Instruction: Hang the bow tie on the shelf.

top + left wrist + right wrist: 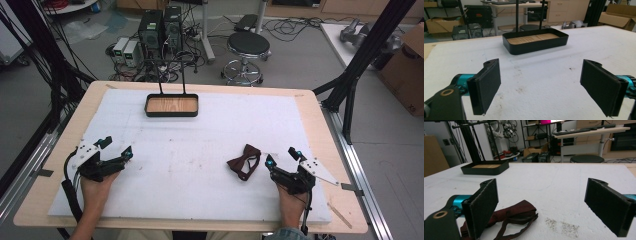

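- Surface: one white foam sheet (pixel 200 165) on a wooden table (pixel 320 150); grey floor, one stool (pixel 247 47) and computer cases beyond the top edge.
- One black tray (pixel 171 105), upper centre, well apart from everything else.
- One dark red bow tie (pixel 244 161), lower right, just left of the right gripper (pixel 283 156).
- Two grippers: right gripper and left gripper (pixel 116 146), both spread wide, nothing between the jaws.
- Middle of sheet bare.

The left gripper (pixel 116 147) and right gripper (pixel 281 156) are held low in separate hands, jaws spread wide apart, nothing gripped between them.
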